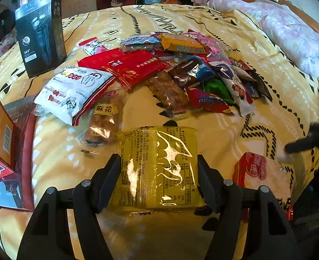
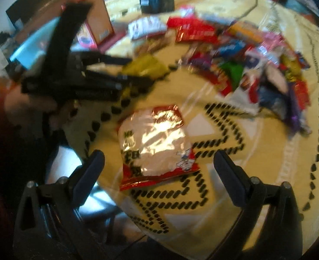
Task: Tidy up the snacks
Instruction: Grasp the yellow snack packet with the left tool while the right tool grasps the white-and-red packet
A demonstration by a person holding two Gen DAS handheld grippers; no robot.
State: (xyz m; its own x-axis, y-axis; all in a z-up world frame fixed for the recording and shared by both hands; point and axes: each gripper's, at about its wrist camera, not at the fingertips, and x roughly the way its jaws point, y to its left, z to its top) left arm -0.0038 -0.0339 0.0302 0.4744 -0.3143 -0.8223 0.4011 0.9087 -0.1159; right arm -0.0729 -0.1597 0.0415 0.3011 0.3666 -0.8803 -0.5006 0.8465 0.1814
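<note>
Yellow patterned bedding (image 1: 203, 23) covers the bed, with folded quilts along its far edge and a black shaver box (image 1: 41, 34) standing upright near the far left corner. A heap of snack packets (image 1: 194, 75) lies across the middle of the surface. Nearer the front edge, the left gripper (image 1: 158, 173) is clamped on a yellow packet (image 1: 159, 166), its pads pressing both sides. Just to the right of it a red-and-white packet (image 2: 157, 145) lies flat on the cover. The right gripper (image 2: 159, 162) hangs over that packet with its jaws spread wide, touching nothing. A white packet (image 1: 72, 93) rests at the heap's left end.
</note>
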